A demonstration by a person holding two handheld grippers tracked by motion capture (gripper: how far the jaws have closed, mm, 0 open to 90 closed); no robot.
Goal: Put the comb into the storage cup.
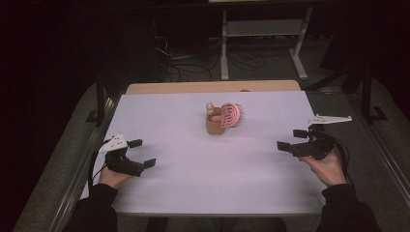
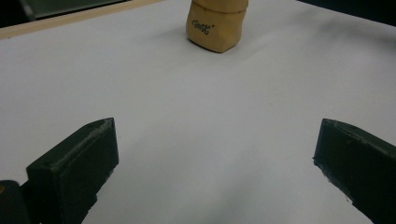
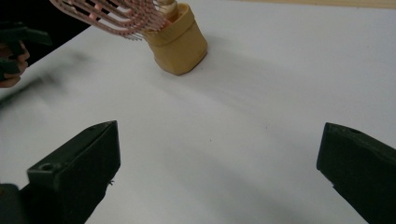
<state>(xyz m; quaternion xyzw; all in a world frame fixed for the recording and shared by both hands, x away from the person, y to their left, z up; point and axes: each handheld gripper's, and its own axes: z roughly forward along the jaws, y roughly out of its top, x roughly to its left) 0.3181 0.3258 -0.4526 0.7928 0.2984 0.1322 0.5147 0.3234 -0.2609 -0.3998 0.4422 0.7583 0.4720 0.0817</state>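
Well apart from both tongs, a tan cup stands upright near the middle of the white counter, toward its far edge, with a pink brush resting in it and leaning over its rim. Left tongs sit near the counter's left edge, jaws wide and holding nothing, the cup ahead of them. Right tongs sit near the right edge, jaws likewise wide and bare, the cup ahead and off to one side.

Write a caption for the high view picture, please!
Two open grippers, left gripper and right gripper, wait on a white table near a tan cup holding a pink brush.
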